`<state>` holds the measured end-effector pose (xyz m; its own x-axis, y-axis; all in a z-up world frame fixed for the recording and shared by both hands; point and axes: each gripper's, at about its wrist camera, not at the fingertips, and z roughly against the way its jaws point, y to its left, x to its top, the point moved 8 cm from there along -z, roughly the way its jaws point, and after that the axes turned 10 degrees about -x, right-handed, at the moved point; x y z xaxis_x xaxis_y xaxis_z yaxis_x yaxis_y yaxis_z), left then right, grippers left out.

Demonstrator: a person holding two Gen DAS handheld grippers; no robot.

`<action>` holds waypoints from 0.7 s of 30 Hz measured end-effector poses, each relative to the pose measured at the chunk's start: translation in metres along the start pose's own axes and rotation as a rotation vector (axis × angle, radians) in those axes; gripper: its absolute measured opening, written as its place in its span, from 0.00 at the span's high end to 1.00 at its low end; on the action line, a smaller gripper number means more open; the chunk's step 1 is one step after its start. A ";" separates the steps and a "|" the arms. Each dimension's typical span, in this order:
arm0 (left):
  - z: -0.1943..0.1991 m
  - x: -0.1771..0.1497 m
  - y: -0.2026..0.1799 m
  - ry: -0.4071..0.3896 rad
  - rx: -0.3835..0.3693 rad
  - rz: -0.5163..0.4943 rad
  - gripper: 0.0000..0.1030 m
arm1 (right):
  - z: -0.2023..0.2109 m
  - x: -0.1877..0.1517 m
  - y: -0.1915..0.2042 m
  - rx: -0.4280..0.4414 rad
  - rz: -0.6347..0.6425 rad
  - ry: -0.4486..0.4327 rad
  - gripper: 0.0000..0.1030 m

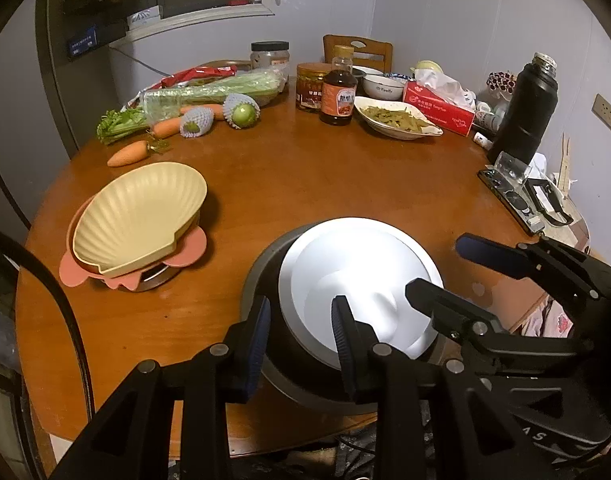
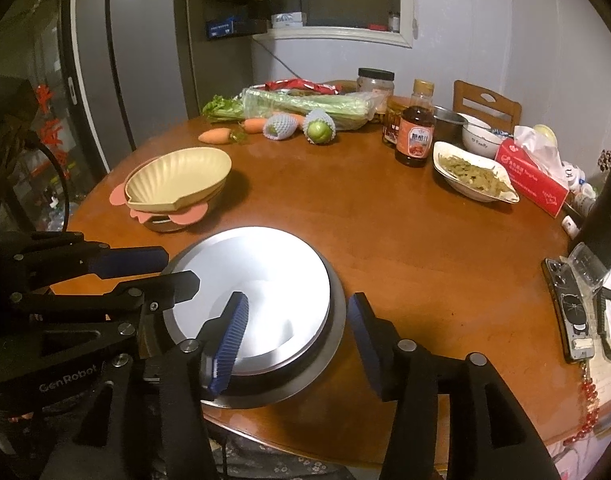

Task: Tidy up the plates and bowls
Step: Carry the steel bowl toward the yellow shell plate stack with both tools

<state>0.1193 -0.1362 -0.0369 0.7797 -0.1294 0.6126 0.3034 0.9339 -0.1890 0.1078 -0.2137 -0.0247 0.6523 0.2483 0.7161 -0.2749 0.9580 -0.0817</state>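
A shiny metal bowl [image 1: 265,320] sits near the table [image 1: 305,184] edge with a flat silver plate [image 1: 361,280] on top. Both look hard, smooth and slippery, so the rim is the best place to pinch. The left gripper [image 1: 301,328] and right gripper [image 2: 297,328] have wide jaws on each side of the rim, not squeezing yet
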 end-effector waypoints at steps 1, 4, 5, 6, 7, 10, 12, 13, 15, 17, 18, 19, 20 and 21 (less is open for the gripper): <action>0.001 0.000 0.001 -0.002 0.000 0.000 0.68 | 0.001 0.001 -0.001 -0.002 -0.004 -0.005 0.43; 0.005 0.002 0.000 -0.013 0.001 -0.004 0.67 | 0.007 0.005 -0.004 -0.012 -0.014 -0.021 0.43; 0.006 0.002 0.000 -0.017 0.002 -0.005 0.67 | 0.007 0.005 -0.004 -0.013 -0.015 -0.024 0.43; 0.007 0.002 0.001 -0.020 0.002 -0.004 0.66 | 0.008 0.006 -0.005 -0.013 -0.017 -0.026 0.43; 0.008 0.003 0.001 -0.022 0.003 -0.002 0.66 | 0.009 0.007 -0.006 -0.015 -0.019 -0.027 0.42; 0.011 0.002 0.006 -0.025 0.010 0.002 0.63 | 0.011 0.007 -0.009 -0.025 -0.029 -0.027 0.42; 0.013 0.002 0.010 -0.025 0.005 0.013 0.60 | 0.011 0.007 -0.013 -0.032 -0.041 -0.020 0.42; 0.013 0.002 0.012 -0.025 0.002 0.016 0.59 | 0.011 0.007 -0.015 -0.035 -0.048 -0.015 0.42; 0.012 0.003 0.016 -0.018 -0.008 0.023 0.59 | 0.009 0.006 -0.017 -0.041 -0.056 -0.005 0.42; 0.011 0.005 0.019 -0.021 -0.017 0.021 0.58 | 0.007 0.006 -0.019 -0.040 -0.065 0.009 0.42; 0.011 0.006 0.021 -0.023 -0.022 0.021 0.58 | 0.006 0.006 -0.019 -0.040 -0.068 0.013 0.42; 0.010 0.007 0.022 -0.023 -0.029 0.021 0.58 | 0.004 0.005 -0.019 -0.043 -0.072 0.021 0.42; 0.009 0.008 0.024 -0.022 -0.034 0.021 0.58 | 0.001 0.006 -0.020 -0.052 -0.076 0.028 0.42; 0.007 0.009 0.026 -0.019 -0.039 0.019 0.58 | 0.000 0.006 -0.019 -0.054 -0.077 0.031 0.42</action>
<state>0.1306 -0.1109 -0.0305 0.7751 -0.1047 0.6232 0.3098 0.9225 -0.2303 0.1168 -0.2309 -0.0187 0.6918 0.1772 0.7000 -0.1852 0.9805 -0.0652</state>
